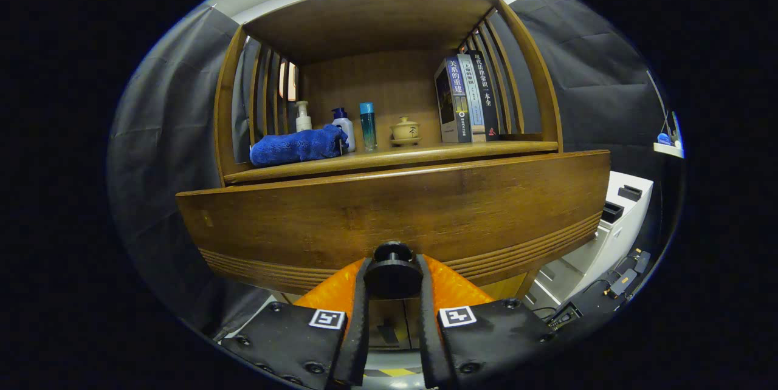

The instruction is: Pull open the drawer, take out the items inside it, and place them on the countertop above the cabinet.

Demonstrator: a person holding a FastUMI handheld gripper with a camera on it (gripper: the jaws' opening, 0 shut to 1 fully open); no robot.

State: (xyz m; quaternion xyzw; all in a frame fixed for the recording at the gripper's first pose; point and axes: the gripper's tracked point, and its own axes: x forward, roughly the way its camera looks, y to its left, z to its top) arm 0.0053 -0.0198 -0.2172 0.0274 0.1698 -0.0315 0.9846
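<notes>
— Gripper (392, 293)?
— Clenched on knob (392, 273), one finger (358, 317) pressing at 9 o'clock of it, the other at 3.

— And knob sits where?
— Low on drawer (395, 220) front, dead centre, just above grooved bottom edge.

— Drawer itself?
— Wide wooden face straight ahead, beyond fingers. Cannot tell contents.

— Above drawer?
— Countertop (389, 159) at 12 o'clock, under slatted shelf frame. Blue towel (296, 145) at 10 o'clock end. Pump bottle (302, 116) behind towel, second bottle (344, 126) touching towel's right end, blue can (368, 126) just beside that. Small lidded pot (405, 130) on saucer near middle. Books (465, 98) upright at 1 o'clock, against slats.

— Elsewhere?
— White unit (614, 232) at 3 o'clock of drawer, cables (608, 293) on floor near it.
</notes>
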